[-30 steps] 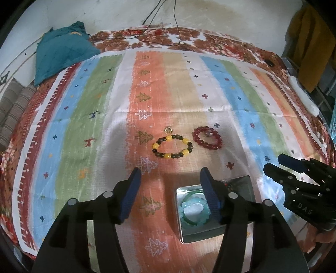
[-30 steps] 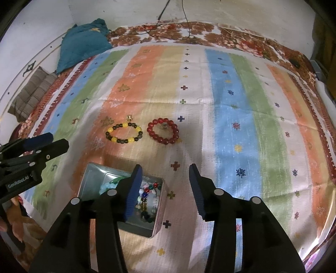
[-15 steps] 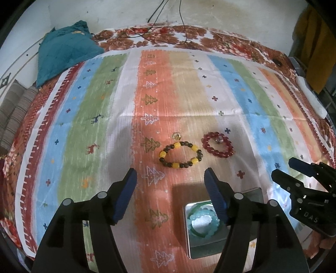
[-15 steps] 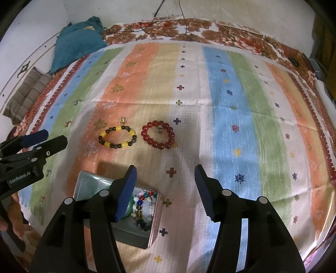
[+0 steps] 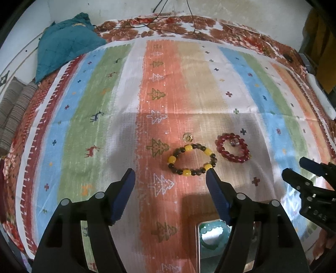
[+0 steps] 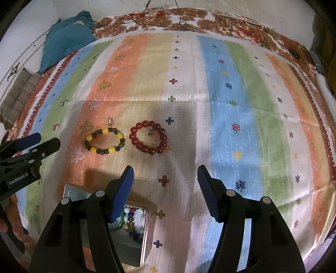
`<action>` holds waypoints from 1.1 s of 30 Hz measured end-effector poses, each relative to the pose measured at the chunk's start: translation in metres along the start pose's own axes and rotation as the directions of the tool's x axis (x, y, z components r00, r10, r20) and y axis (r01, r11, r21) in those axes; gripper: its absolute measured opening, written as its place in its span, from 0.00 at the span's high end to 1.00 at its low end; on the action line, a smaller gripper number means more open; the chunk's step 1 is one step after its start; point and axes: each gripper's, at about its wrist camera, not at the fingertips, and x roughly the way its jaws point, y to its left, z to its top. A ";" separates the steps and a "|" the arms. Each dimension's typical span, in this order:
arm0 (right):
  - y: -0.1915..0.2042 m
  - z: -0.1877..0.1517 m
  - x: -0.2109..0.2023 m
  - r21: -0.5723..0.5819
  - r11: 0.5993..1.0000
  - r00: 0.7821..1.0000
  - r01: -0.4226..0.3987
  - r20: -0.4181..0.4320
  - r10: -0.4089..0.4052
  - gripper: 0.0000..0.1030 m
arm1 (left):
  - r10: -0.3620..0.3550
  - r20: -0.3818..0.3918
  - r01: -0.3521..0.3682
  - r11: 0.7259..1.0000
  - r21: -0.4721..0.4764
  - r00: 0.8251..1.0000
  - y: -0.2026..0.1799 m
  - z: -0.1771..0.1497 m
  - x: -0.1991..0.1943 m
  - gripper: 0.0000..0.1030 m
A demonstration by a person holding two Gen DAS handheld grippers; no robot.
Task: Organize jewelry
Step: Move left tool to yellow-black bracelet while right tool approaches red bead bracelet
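Where stripes run: patterned cloth.

Striped patterned cloth over floral bedding, teal pillow, pale wall, possibly dim light

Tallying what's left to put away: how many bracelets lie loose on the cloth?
2: a yellow-and-dark bead bracelet and a red bead bracelet, side by side, apart. More sit in the tin, partly hidden.
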 end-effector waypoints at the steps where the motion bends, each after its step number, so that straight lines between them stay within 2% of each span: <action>1: 0.001 0.001 0.000 -0.003 1.000 1.000 -0.003 0.001 0.003 0.33 | 0.002 -0.006 -0.002 1.000 -0.002 1.000 0.000 0.001 0.003 0.32; 19: 0.000 0.021 0.040 -0.016 1.000 0.997 0.022 -0.076 -0.024 0.33 | 0.025 -0.067 -0.023 0.999 0.030 0.997 -0.001 0.014 0.037 0.32; 33: -0.001 0.028 0.067 -0.027 0.999 0.991 0.034 -0.131 -0.037 0.33 | 0.059 -0.115 -0.047 0.993 0.106 0.992 -0.015 0.018 0.066 0.32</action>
